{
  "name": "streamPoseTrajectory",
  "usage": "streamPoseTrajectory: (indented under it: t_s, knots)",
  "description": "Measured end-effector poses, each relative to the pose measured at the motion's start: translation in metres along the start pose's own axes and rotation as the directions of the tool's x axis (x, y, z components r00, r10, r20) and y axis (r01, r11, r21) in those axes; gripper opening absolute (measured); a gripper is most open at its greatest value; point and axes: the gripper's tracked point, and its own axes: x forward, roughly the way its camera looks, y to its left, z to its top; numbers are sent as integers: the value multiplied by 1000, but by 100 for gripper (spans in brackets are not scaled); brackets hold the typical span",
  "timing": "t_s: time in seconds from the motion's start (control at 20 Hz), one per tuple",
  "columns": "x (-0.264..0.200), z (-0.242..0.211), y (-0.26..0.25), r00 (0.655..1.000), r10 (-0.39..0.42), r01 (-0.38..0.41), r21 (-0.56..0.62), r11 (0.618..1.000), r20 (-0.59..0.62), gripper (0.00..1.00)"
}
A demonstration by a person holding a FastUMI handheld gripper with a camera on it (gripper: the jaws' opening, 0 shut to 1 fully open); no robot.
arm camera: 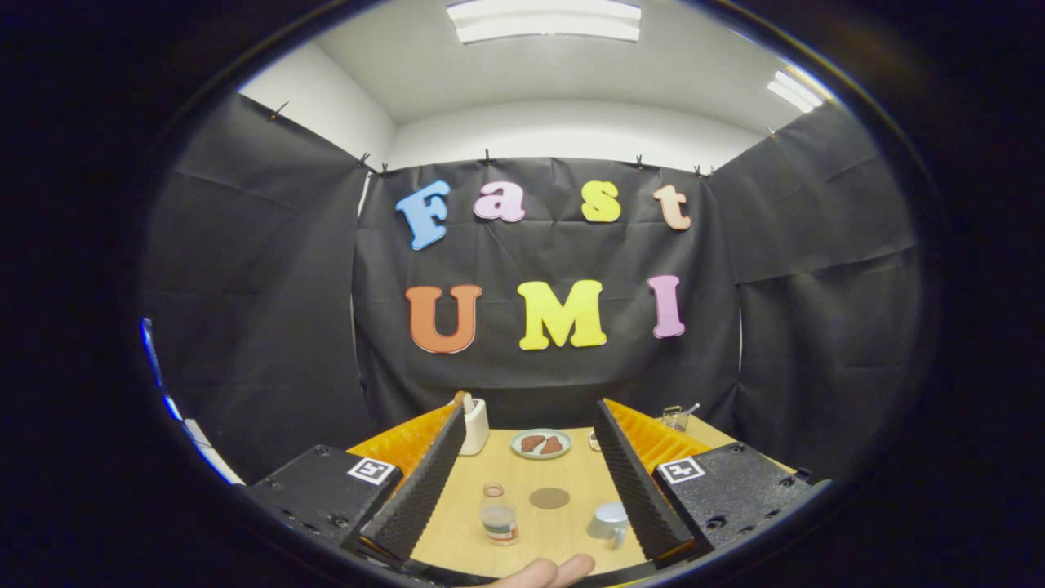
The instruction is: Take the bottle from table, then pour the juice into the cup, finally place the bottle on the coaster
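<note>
Gripper (526, 445) fingers spread wide, holding nothing, above light wooden table (571, 478). Between fingers on table: small clear plastic bottle (499, 514), cap off, upright; round brown coaster (549, 497) just right of it; pale grey cup (611, 522) near right finger. Beyond them: pale green plate (541, 443) with brownish food, white holder (474, 425) by left finger, glass jar (674, 418) far right. Person's fingertips (549, 572) lower centre of frame
</note>
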Motion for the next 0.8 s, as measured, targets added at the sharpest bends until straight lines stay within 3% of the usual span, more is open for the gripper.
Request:
streamPoseTrajectory:
  t_s: [0.1, 0.35, 0.55, 0.8]
  knots:
    - [6, -17, 0, 1000, 4, -4, 9, 1000, -19, 100]
    - [16, -36, 1, 998, 5, -1, -62, 998, 63, 100]
    - [28, -81, 2, 1000, 18, -18, -6, 1000, -9, 100]
    - [49, -130, 7, 997, 19, -21, -27, 999, -78, 100]
